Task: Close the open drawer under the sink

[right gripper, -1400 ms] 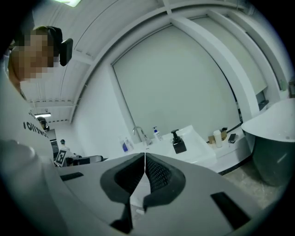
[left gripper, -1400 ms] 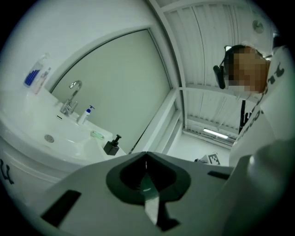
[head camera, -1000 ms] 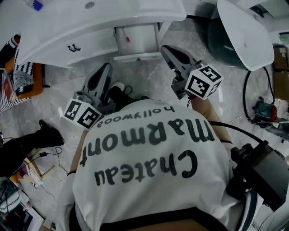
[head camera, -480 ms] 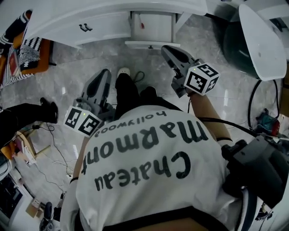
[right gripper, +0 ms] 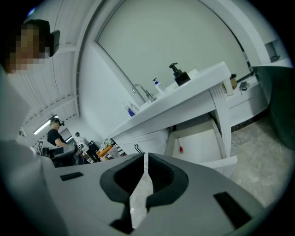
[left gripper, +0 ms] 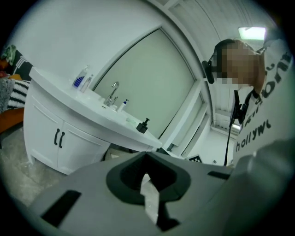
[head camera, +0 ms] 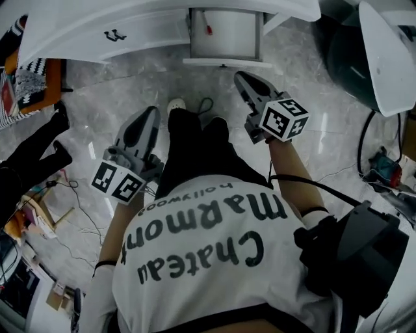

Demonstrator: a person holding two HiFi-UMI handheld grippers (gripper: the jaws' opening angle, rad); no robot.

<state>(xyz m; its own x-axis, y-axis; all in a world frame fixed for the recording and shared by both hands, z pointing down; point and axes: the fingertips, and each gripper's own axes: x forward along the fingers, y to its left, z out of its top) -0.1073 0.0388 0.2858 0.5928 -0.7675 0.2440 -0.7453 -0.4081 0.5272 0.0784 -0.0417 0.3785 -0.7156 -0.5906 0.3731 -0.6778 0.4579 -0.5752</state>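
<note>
Drawer point(head camera: 225, 34) under sink counter point(head camera: 78, 19) stands pulled out, small red item point(head camera: 208, 29) inside; task not begun. Right gripper point(head camera: 243, 78) jaws together, empty, near drawer front, not touching; left gripper point(head camera: 149, 114) likewise closed, empty, farther back; whole push remains.
</note>
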